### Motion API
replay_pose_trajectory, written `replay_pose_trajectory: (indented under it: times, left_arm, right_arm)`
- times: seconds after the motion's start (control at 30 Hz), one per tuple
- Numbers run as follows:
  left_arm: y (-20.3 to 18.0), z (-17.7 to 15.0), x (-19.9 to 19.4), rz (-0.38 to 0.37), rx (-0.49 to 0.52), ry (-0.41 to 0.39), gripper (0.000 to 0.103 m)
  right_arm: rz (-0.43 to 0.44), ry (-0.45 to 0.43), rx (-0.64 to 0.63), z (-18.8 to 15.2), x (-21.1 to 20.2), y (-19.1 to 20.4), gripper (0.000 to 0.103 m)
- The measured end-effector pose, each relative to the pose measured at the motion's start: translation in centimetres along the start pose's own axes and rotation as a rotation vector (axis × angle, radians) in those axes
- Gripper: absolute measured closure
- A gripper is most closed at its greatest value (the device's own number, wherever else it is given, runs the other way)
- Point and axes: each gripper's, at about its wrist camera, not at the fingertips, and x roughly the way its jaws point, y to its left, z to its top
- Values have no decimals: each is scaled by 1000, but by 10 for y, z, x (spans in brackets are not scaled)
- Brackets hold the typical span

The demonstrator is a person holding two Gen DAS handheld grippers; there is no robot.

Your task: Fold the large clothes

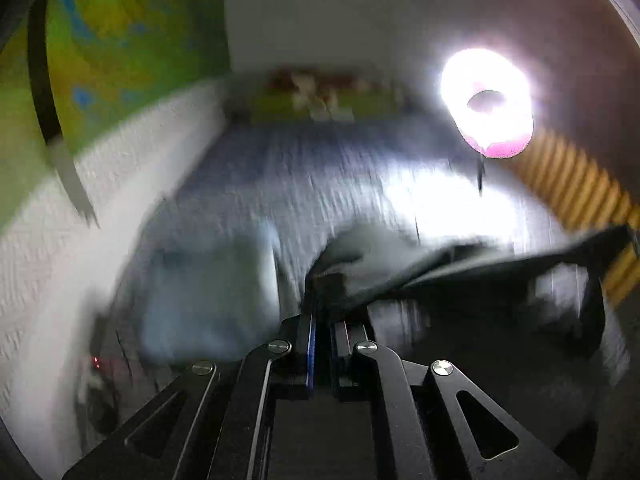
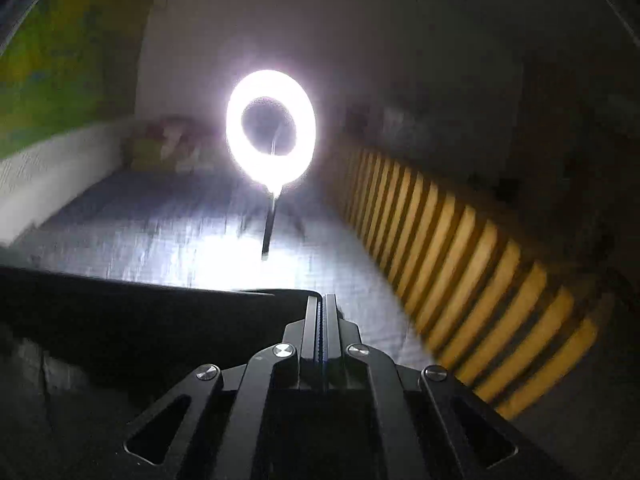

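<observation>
Risk: slip | left tongs (image 1: 322, 280) and right tongs (image 2: 322, 300) both pinch dark garment (image 1: 460, 268), stretched taut between them above bed (image 1: 320, 176) | thin edge grips may pull out, cloth drops unfolded.

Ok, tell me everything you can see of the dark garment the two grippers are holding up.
The dark garment looks like thin, limp black or charcoal fabric, though motion blur hides any seams or print. Its top edge is stretched into a fairly taut line between the left gripper, whose jaws are shut on a bunched corner, and the right gripper, shut on the other end. The rest hangs below that line, above the blue-grey bedspread. Whether its lower edge touches the bed cannot be told.
</observation>
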Motion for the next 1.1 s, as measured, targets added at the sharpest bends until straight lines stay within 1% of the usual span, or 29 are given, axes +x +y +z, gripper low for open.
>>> replay_pose_trajectory:
  times: [0.07, 0.1, 0.13, 0.17, 0.2, 0.27, 0.3, 0.37, 0.47, 0.5, 0.57, 0.63, 0.67, 0.7, 0.73, 0.77, 0.8, 0.87, 1.0, 1.03, 1.1]
  left_arm:
    - [-10, -62, 25, -34, 39, 123, 98]
    - [-16, -99, 40, -43, 56, 195, 98]
    - [-23, -132, 54, -56, 81, 272, 98]
    - [-30, -156, 63, -64, 101, 317, 98]
    - [-37, -186, 72, -66, 125, 370, 97]
    - [-42, -218, 79, -92, 135, 424, 95]
    - [-43, -229, 78, -105, 129, 426, 92]
    - [-46, -237, 73, -128, 115, 417, 92]
    - [-54, -236, 67, -108, 142, 381, 92]
    - [-56, -232, 65, -101, 139, 364, 94]
    - [-50, -219, 58, -90, 80, 320, 98]
    - [-39, -201, 43, -87, 10, 251, 99]
    - [-32, -197, 34, -91, -22, 216, 99]
    - [-23, -186, 18, -103, -77, 158, 99]
    - [-16, -178, 8, -110, -117, 118, 99]
    - [-10, -169, -8, -114, -152, 72, 99]
    - [-5, -161, -16, -116, -171, 34, 99]
    - [6, -144, -47, -122, -206, -51, 100]
    - [26, -101, -119, -144, -261, -240, 100]
    - [30, -90, -130, -146, -263, -267, 100]
    - [35, -63, -140, -125, -255, -298, 100]
  right_arm:
    - [19, 113, -21, -51, 12, -3, 103]
    - [22, 187, -44, -87, 21, -2, 103]
    - [23, 234, -55, -109, 27, -2, 103]
    - [23, 315, -64, -144, 37, -2, 103]
    - [27, 367, -64, -165, 43, -2, 103]
    - [27, 436, -49, -198, 50, -5, 103]
    - [25, 463, -44, -213, 53, -7, 103]
    - [1, 462, -64, -224, 51, -7, 103]
    - [-7, 454, -79, -223, 48, -6, 103]
    - [-7, 450, -76, -219, 48, -4, 103]
    - [-9, 430, -68, -212, 44, -3, 103]
    - [-2, 392, -49, -200, 34, -5, 103]
    - [4, 362, -40, -191, 25, -5, 103]
    - [9, 342, -35, -186, 18, -7, 103]
    - [13, 312, -29, -177, 9, -9, 103]
    - [23, 276, -20, -167, -4, -10, 103]
    - [32, 250, -9, -159, -13, -11, 103]
    - [49, 185, 15, -142, -37, -16, 103]
    - [71, 9, 40, -93, -84, -18, 103]
    - [78, -25, 46, -81, -91, -18, 103]
    - [95, -70, 56, -56, -97, -14, 103]
